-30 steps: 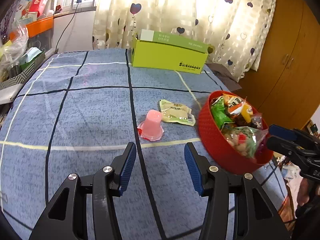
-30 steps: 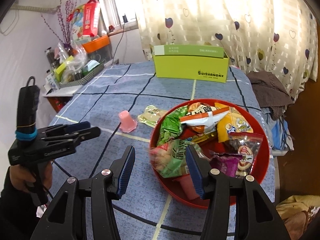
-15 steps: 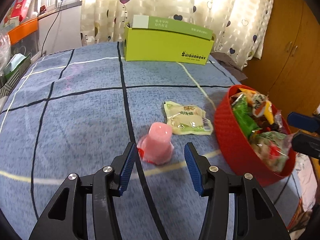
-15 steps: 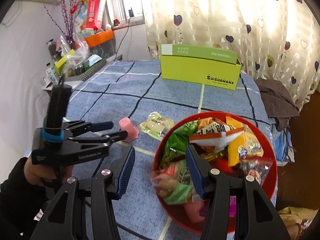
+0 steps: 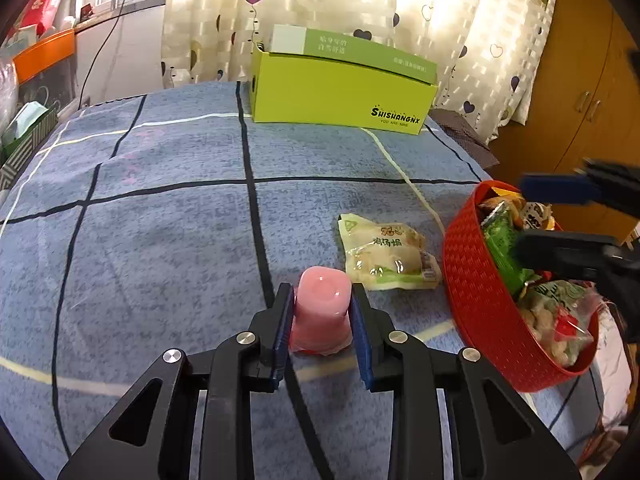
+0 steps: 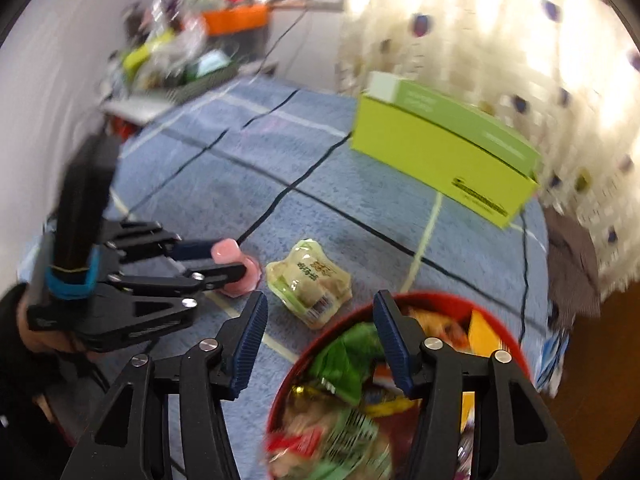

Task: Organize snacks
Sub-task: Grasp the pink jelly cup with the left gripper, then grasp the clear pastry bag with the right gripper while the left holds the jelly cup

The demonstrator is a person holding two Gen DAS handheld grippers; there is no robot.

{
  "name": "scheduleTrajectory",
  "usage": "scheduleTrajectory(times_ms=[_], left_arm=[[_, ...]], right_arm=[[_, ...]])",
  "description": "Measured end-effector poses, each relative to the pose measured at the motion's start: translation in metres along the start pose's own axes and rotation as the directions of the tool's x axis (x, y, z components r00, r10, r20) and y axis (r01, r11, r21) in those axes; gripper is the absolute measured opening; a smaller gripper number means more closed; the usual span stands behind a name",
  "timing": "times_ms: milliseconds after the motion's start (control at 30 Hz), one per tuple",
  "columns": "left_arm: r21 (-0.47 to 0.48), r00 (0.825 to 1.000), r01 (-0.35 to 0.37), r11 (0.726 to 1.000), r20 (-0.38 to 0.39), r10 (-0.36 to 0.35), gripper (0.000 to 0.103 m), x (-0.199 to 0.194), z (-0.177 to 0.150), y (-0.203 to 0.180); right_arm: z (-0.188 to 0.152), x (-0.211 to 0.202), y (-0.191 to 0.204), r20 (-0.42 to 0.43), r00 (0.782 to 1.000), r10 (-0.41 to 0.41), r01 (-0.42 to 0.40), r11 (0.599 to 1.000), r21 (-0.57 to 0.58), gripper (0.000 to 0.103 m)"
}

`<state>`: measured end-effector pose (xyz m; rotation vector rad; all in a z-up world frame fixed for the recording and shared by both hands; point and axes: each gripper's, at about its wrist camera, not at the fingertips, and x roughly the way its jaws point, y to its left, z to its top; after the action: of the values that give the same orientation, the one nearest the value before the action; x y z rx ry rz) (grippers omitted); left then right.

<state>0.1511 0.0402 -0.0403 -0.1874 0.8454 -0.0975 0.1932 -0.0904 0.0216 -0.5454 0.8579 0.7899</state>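
Observation:
A pink jelly cup (image 5: 320,312) stands upside down on the blue checked cloth (image 5: 160,240). My left gripper (image 5: 322,290) is closing on it, and both blue pads press its sides; the right wrist view shows the same grip on the cup (image 6: 225,248). Just right of it lies a pale green snack packet (image 5: 384,252). A red basket (image 5: 464,280) full of snack bags sits at the right edge. My right gripper (image 6: 320,298) hovers over the basket's near rim (image 6: 352,314), its jaws opening with nothing between them. That view is blurred.
A lime-green open box (image 5: 340,92) stands at the far side of the cloth, before the heart-print curtain. Cluttered shelves (image 6: 180,60) line the left wall. A wooden cabinet (image 5: 580,100) stands to the right. Brown fabric (image 5: 460,136) hangs off the far right corner.
My left gripper came forward and down around the pink cup, then its jaws closed onto it. My right gripper swung left and rolled, its jaws a little wider.

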Motion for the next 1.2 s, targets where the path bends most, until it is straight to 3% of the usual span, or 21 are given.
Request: scheduleTrajectory(times_ms=[133,200,300,600,800,900,967,1200], left_arm=[[-0.014,1.0,-0.01,1.0,0.004,0.01,0.029,-0.011,-0.007,0.007],[-0.022,1.0,-0.016,1.0,0.004,0.016,0.029,-0.018,-0.011,0.011],[-0.037,1.0,-0.026,0.999,0.008,0.027,0.029,-0.03,-0.018,0.017],[-0.065,1.0,-0.017,0.998,0.022,0.018,0.029,-0.052,-0.035,0.028],[-0.064,1.0,-0.008,0.998,0.022,0.01,0.029,-0.055,-0.037,0.03],[-0.067,1.0,-0.002,0.998,0.023,0.003,0.029,-0.055,-0.037,0.03],[-0.067,1.0,0.002,0.998,0.024,-0.001,0.029,-0.055,-0.037,0.03],[-0.068,1.0,0.004,0.998,0.025,-0.002,0.029,-0.056,-0.037,0.029]], right_arm=[[0.015,0.03,0.009,-0.13,0.991,0.02,-0.043,0.983,-0.177,0.06],[0.02,0.047,0.013,-0.209,0.977,0.047,-0.098,0.966,-0.241,0.061],[0.026,0.071,0.018,-0.302,0.953,0.023,-0.121,0.942,-0.313,0.063],[0.042,0.126,0.019,-0.472,0.882,0.0,-0.196,0.91,-0.366,0.064],[0.052,0.139,0.0,-0.5,0.86,0.102,-0.249,0.939,-0.237,0.069],[0.051,0.139,-0.01,-0.482,0.864,0.144,-0.251,0.954,-0.166,0.068],[0.05,0.135,-0.012,-0.464,0.874,0.143,-0.233,0.962,-0.144,0.061],[0.04,0.12,-0.002,-0.39,0.915,0.104,-0.167,0.977,-0.13,0.056]])
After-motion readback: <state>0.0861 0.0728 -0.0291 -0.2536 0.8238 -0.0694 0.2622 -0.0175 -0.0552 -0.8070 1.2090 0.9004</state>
